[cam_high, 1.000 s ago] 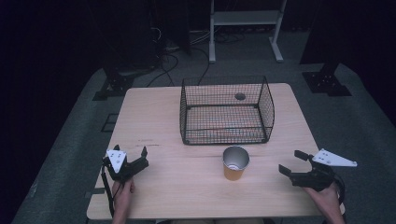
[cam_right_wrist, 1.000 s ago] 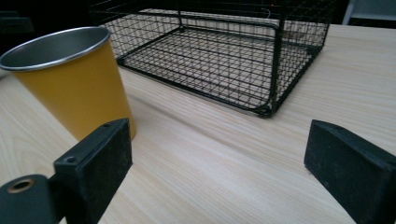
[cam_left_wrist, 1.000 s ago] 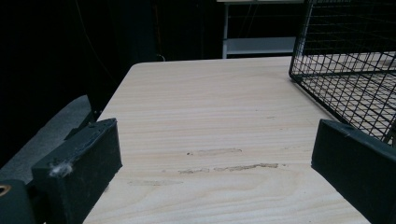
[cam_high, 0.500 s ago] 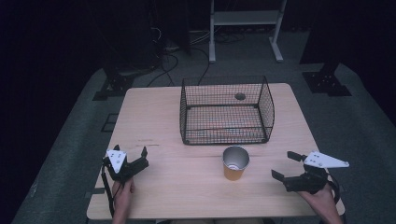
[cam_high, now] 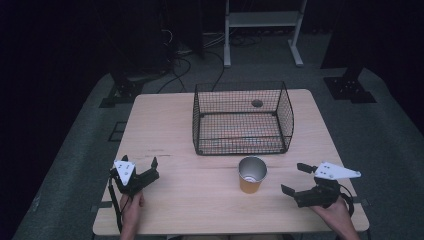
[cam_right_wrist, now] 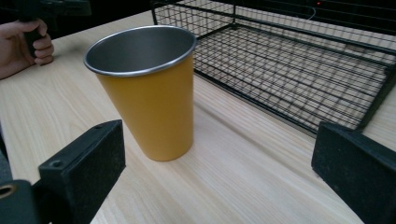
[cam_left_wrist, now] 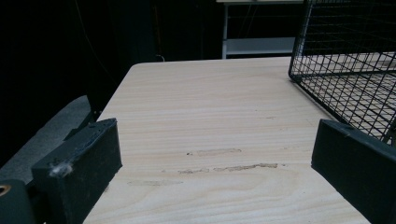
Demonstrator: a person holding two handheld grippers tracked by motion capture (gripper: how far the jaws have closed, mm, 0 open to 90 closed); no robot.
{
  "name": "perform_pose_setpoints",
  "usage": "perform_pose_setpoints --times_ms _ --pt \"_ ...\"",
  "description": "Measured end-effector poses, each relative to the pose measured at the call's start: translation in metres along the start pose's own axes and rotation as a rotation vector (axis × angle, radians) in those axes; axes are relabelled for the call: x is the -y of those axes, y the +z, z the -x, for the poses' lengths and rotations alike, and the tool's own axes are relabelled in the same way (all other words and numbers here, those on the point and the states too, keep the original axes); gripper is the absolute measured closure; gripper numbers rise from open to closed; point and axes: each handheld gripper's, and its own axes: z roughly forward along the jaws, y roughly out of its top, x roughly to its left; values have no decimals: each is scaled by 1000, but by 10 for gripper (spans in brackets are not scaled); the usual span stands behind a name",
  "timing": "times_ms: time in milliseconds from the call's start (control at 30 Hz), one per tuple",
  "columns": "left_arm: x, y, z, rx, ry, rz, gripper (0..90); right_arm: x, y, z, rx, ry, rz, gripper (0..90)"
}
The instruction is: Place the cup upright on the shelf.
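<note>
A yellow cup (cam_high: pixel 251 174) with a steel inside stands upright on the wooden table (cam_high: pixel 165 130), just in front of a black wire basket (cam_high: pixel 242 118). My right gripper (cam_high: pixel 295 178) is open near the table's front right and points at the cup (cam_right_wrist: pixel 148 90), a short way from it, nothing between its jaws. At the front left my left gripper (cam_high: pixel 140 164) rests open on the table, holding nothing. In the left gripper view bare tabletop (cam_left_wrist: pixel 205 121) lies ahead, with the basket (cam_left_wrist: pixel 350 60) to the right.
The basket is empty and sits at the table's far middle. A white shelf frame (cam_high: pixel 262 20) and cables (cam_high: pixel 185 55) stand on the dark floor beyond the table. In the right gripper view a hand (cam_right_wrist: pixel 23 44) holds the other gripper far left.
My right gripper has moved left and slightly toward the front edge, closing in on the cup. The left gripper has stayed put.
</note>
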Motion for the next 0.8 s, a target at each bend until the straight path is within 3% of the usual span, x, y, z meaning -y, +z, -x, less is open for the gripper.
perform_pose_setpoints --times_ms 367,800 --pt "0 0 0 0 -2 -1 8 -4 17 -11 -51 -15 -18 16" --pt "0 0 0 0 -5 1 8 -10 37 -23 -78 -51 -52 11"
